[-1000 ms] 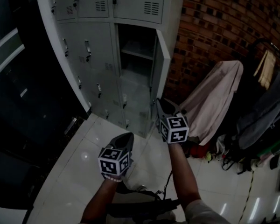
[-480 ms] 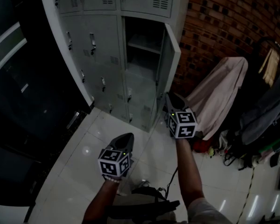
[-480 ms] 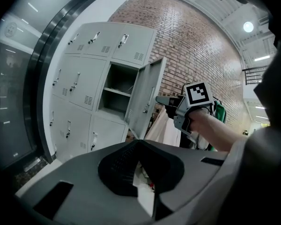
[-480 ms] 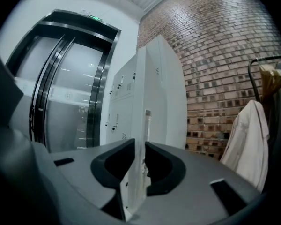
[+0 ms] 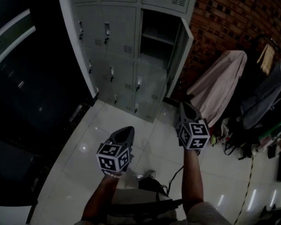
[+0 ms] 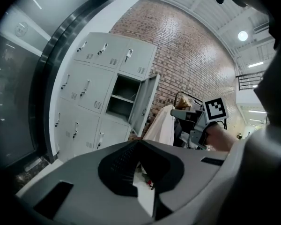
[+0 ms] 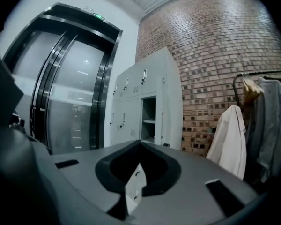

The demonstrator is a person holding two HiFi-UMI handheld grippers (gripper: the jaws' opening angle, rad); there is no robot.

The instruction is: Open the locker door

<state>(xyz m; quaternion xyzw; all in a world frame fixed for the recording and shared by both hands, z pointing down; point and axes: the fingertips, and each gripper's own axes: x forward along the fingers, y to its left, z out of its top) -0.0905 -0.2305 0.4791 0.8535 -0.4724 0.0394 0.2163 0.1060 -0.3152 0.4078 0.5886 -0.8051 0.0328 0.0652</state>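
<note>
1. the task is looking done: the pale grey metal locker door (image 5: 182,55) is standing swung out to the right, and the open compartment (image 5: 159,36) behind it is showing a dark inside with one shelf.
2. that door is hanging in the right column of the grey metal locker cabinet (image 5: 114,41), beside the red brick wall (image 5: 234,18); the neighbouring doors are lying flush.
3. you are holding both claws well apart from the cabinet, over the white tiled floor (image 5: 107,125).
4. your left claw (image 5: 125,132) is showing its jaws together, gripping nothing.
5. your right claw (image 5: 185,108) has just been closing its jaws, with nothing between them.
</note>
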